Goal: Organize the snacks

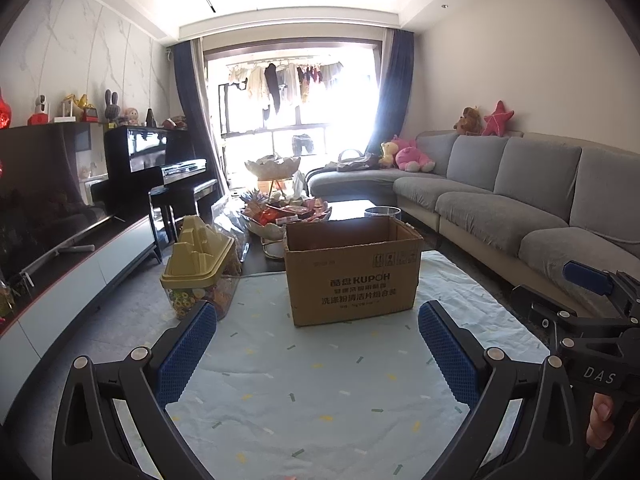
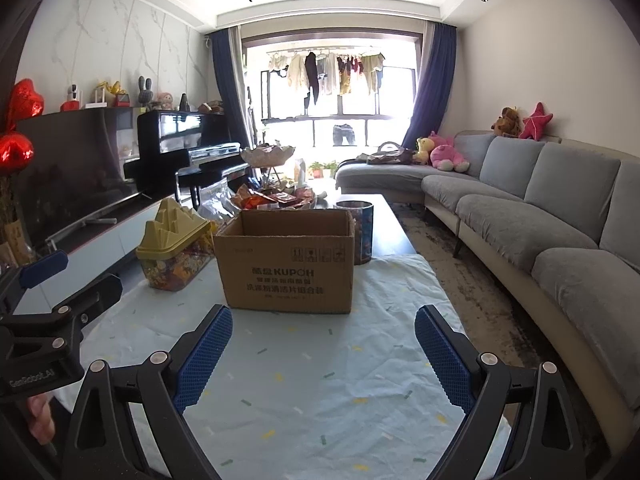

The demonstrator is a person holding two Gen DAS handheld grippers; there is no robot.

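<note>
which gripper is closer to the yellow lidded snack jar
Left. The left gripper hangs just short of the yellow-lidded jar, which sits ahead to its left. The right gripper is further right, facing the cardboard box, with the jar well off to its left.

Home living room: sofa point(image 2: 520, 208), piano point(image 2: 188, 140).

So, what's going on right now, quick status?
Left hand-held gripper open, empty. Right hand-held gripper open, empty. Cardboard box open on the table cloth, snack pile behind it untouched. Nothing in the way.
</note>
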